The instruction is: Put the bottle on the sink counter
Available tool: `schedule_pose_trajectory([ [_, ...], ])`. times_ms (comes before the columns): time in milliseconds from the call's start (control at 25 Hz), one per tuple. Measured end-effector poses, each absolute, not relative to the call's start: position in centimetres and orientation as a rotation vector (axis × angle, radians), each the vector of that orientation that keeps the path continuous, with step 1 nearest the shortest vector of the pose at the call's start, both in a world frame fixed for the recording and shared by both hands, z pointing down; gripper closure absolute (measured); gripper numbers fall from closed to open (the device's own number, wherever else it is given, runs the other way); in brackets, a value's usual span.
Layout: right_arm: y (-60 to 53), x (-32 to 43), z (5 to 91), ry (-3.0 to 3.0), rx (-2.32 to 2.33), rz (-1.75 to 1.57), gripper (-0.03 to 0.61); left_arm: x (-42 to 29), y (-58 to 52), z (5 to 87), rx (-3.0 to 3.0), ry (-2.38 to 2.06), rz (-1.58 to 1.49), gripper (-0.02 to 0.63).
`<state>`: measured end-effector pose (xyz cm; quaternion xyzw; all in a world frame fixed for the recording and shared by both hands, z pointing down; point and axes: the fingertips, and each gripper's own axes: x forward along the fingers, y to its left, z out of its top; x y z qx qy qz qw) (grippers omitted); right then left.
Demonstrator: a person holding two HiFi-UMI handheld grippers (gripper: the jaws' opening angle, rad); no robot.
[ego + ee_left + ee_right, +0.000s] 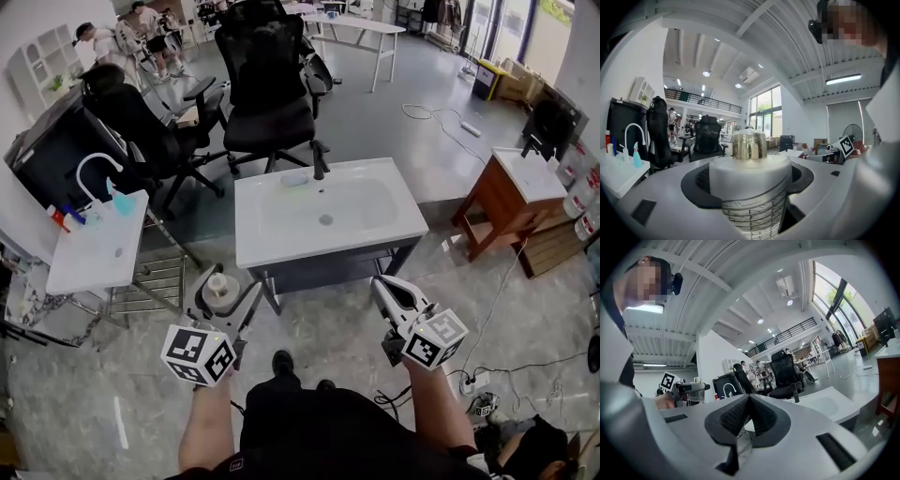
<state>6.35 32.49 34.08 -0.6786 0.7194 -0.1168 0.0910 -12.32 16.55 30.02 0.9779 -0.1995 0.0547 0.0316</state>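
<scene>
My left gripper (pixel 217 298) is shut on a white bottle (pixel 217 287) with a shiny cap. I hold it low at the left, in front of the sink counter. In the left gripper view the bottle (pixel 750 180) stands upright between the jaws and fills the middle. The white sink counter (pixel 267 246) with its basin and dark tap (pixel 320 159) stands straight ahead. My right gripper (pixel 380 282) is level with the counter's front right corner, its jaws closed on nothing. In the right gripper view the black pads (pixel 740 416) meet, and the counter (pixel 834 405) lies beyond.
A smaller white sink unit (pixel 89 258) with a curved white tap and a blue spray bottle (pixel 123 202) stands at the left. Two black office chairs (pixel 267 103) are behind the counter. At the right are a wooden stand (pixel 497 202) and floor cables (pixel 473 382).
</scene>
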Motion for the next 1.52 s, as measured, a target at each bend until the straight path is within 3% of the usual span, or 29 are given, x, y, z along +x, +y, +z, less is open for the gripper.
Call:
schedule_pose_trajectory([
  [320,27.7,8.0,36.0,2.132,-2.053,-0.412,0.563,-10.1,12.1,31.3,3.008,-0.563,0.152,0.261],
  [760,12.9,8.6,37.6,2.177,-2.027,-0.501,0.563,-7.6,-0.8,32.0,3.033,-0.496,0.155,0.261],
  [1520,-2.5,5.4,37.8,2.331,-2.076,-0.597,0.563,-8.2,-16.8,32.5,2.972,-0.473,0.086,0.261],
])
